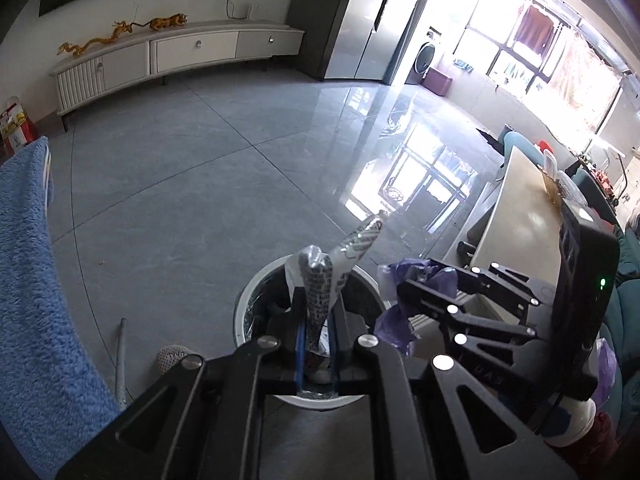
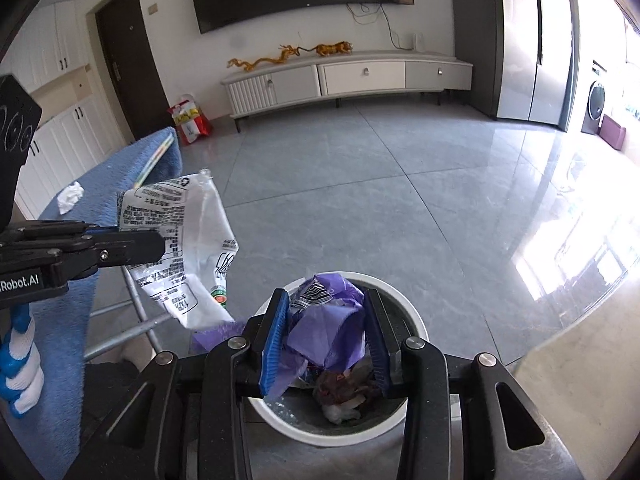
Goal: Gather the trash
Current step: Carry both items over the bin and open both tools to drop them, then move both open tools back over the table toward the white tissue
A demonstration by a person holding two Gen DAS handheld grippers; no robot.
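Note:
My left gripper (image 1: pixel 318 316) is shut on a silver-white printed wrapper (image 1: pixel 344 256) and holds it above the round white trash bin (image 1: pixel 248 300). In the right wrist view the left gripper (image 2: pixel 160 246) comes in from the left with the wrapper (image 2: pixel 192 248) beside the bin. My right gripper (image 2: pixel 326 320) is shut on a crumpled purple plastic bag (image 2: pixel 328 332) over the bin (image 2: pixel 404 424), which holds other trash (image 2: pixel 344 396). The right gripper (image 1: pixel 404 292) with the purple bag (image 1: pixel 428 276) also shows in the left wrist view.
A table under a blue towel (image 2: pixel 104 200) stands at the left, with a crumpled white tissue (image 2: pixel 70 196) on it. A white TV cabinet (image 2: pixel 348 76) runs along the far wall. A beige table (image 1: pixel 520 220) is at the right. The floor is grey tile.

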